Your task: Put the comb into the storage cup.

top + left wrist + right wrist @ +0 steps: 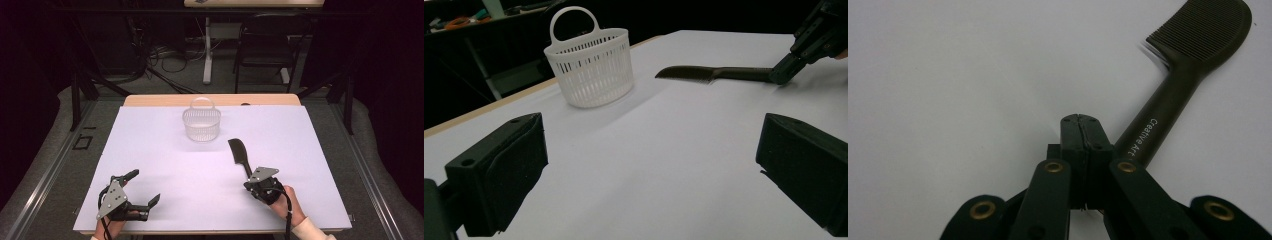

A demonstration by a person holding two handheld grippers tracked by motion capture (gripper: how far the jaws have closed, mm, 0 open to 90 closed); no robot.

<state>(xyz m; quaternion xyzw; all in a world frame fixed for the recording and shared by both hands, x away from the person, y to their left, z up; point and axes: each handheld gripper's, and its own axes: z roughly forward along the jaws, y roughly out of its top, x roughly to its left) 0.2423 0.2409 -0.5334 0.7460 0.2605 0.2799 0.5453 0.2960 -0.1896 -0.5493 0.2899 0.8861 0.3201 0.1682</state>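
A black comb (239, 152) lies flat on the white sheet, right of centre, teeth end toward the far side. My right gripper (248, 181) sits at its handle end with the jaws pressed together. In the right gripper view the shut right gripper (1080, 120) has the comb (1198, 35) handle running out from beside its right jaw, not between the pads. A white slotted basket (201, 125) with a loop handle stands upright at the far centre. My left gripper (145, 186) rests near the front left, jaws wide apart with nothing between them. In the left gripper view the left gripper (649, 165) faces the basket (591, 70), the comb (704, 74) and the right gripper (781, 75).
The white sheet (150, 150) covers most of the wooden table (150, 100), whose far edge shows as a strip behind the basket. Beyond it stand a dark chair (270, 45) and a table leg with cables on the floor.
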